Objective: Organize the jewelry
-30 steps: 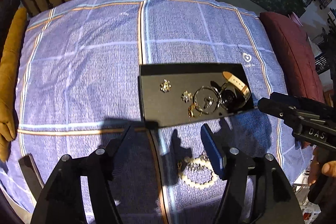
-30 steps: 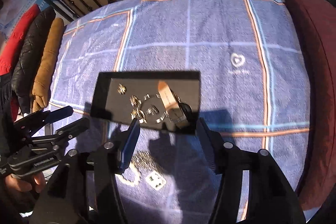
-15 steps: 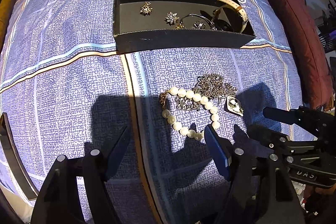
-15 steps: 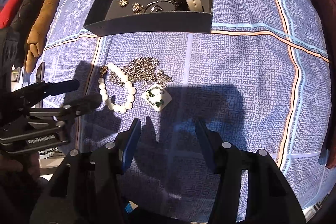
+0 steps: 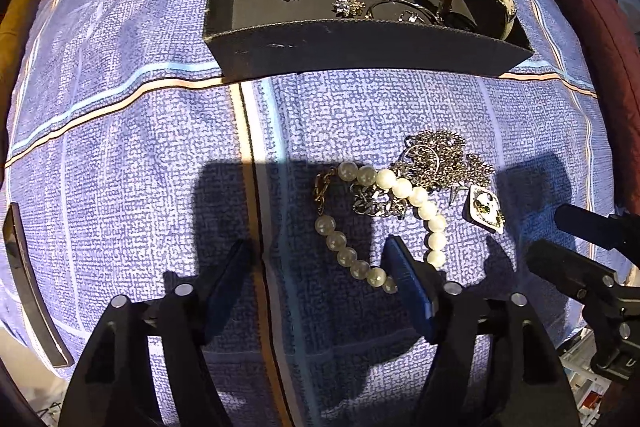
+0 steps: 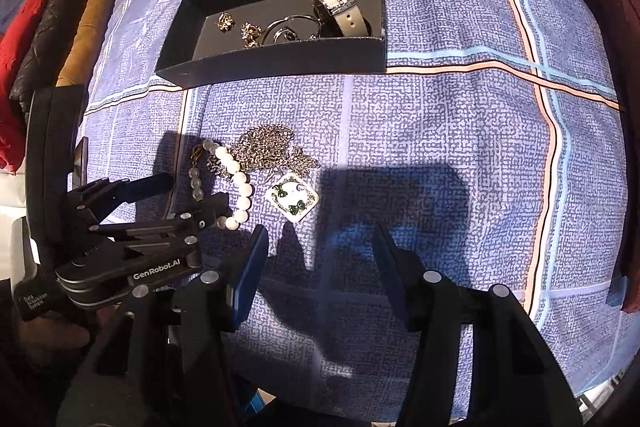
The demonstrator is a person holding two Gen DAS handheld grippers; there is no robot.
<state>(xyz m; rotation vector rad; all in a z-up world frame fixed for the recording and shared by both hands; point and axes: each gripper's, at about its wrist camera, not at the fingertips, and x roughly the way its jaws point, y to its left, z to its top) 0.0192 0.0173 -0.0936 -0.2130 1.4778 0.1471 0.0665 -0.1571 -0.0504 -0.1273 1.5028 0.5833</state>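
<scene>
Both grippers point down, jaws apart, near pearl bracelet.

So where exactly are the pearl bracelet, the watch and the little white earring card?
pearl bracelet (image 5: 412, 194), left wrist view, on a pearl
watch (image 6: 340, 3), right wrist view, on its pale strap
white earring card (image 6: 294, 202), right wrist view, on its middle

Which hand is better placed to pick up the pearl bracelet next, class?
Left, probably. Its tongs hang open right over the pearl bracelet, one finger beside the beads. The right tongs hover open over bare cloth, nearer the earring card.
</scene>
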